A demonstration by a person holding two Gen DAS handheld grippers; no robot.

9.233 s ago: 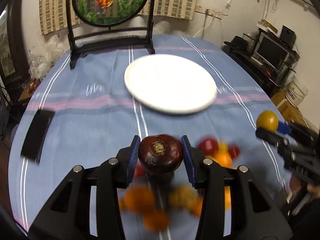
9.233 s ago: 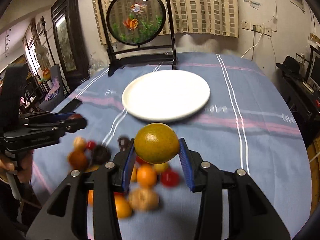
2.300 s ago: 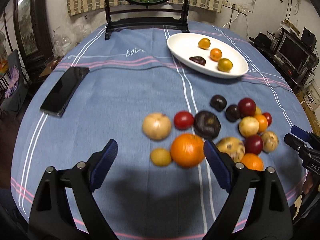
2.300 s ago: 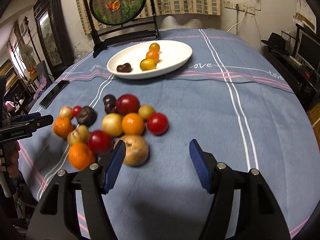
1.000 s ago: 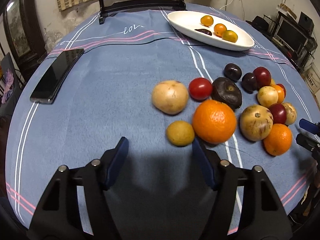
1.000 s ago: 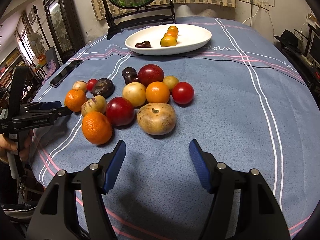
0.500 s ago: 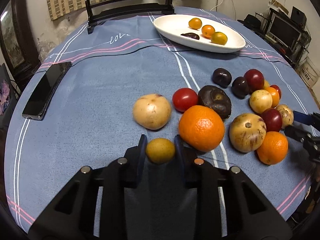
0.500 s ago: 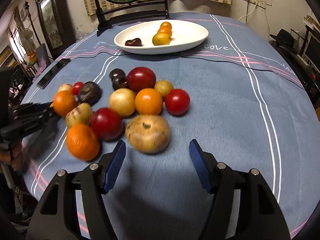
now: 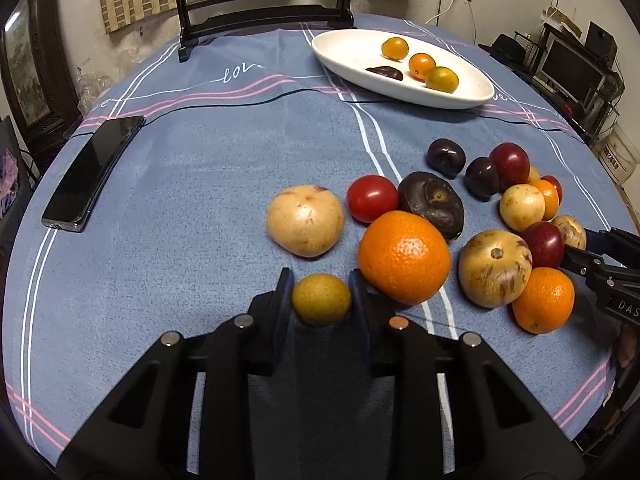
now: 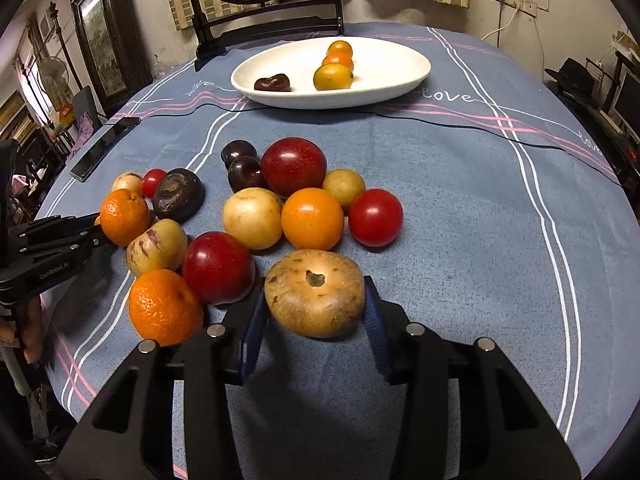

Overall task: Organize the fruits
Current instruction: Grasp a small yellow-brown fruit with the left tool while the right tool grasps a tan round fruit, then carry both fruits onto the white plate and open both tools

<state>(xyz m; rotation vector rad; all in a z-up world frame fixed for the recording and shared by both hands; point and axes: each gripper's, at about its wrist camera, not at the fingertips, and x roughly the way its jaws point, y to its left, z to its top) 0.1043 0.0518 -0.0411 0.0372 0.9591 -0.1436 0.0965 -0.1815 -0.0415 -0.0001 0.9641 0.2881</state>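
Note:
My left gripper (image 9: 321,296) is shut on a small yellow-brown fruit (image 9: 321,300) at the near edge of the fruit pile. A big orange (image 9: 404,256) lies just right of it. My right gripper (image 10: 315,312) has its blue pads against both sides of a large tan speckled fruit (image 10: 315,292) at the pile's near side. The white oval plate (image 9: 472,94) at the far side holds three small oranges and a dark fruit; it also shows in the right wrist view (image 10: 400,80). Each gripper shows at the edge of the other's view.
Several loose fruits lie bunched on the blue tablecloth (image 9: 200,184): oranges, red tomatoes, dark plums, pale fruits. A black phone (image 9: 94,166) lies at the left. A black framed round screen stand (image 10: 264,20) stands behind the plate. The table edge is close at the front.
My right gripper moved forward and closed from wide open onto the large tan fruit. My left gripper stays shut on the small yellow-brown fruit it closed on half a second ago.

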